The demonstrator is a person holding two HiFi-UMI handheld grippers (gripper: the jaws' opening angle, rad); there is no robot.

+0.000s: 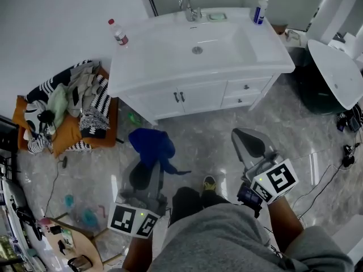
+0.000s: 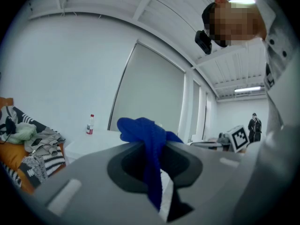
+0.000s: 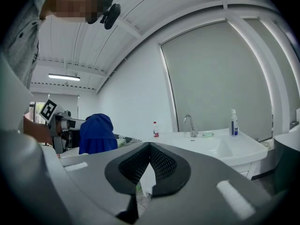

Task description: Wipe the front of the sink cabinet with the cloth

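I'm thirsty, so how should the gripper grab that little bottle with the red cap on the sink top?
Take the bottle round the middle of its body, below the cap, coming in level from the front. It stands upright and slim at the left back corner of the sink top, with the wall close by. The right gripper is empty.

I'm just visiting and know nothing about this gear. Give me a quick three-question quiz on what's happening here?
1. True or false: the left gripper grips the blue cloth.
2. The cloth is: A) pressed on the sink cabinet front; B) held clear of it, over the floor; C) in the basin.
3. Fill in: the right gripper has its jaws ____, holding nothing.
Key: 1 true; 2 B; 3 shut.
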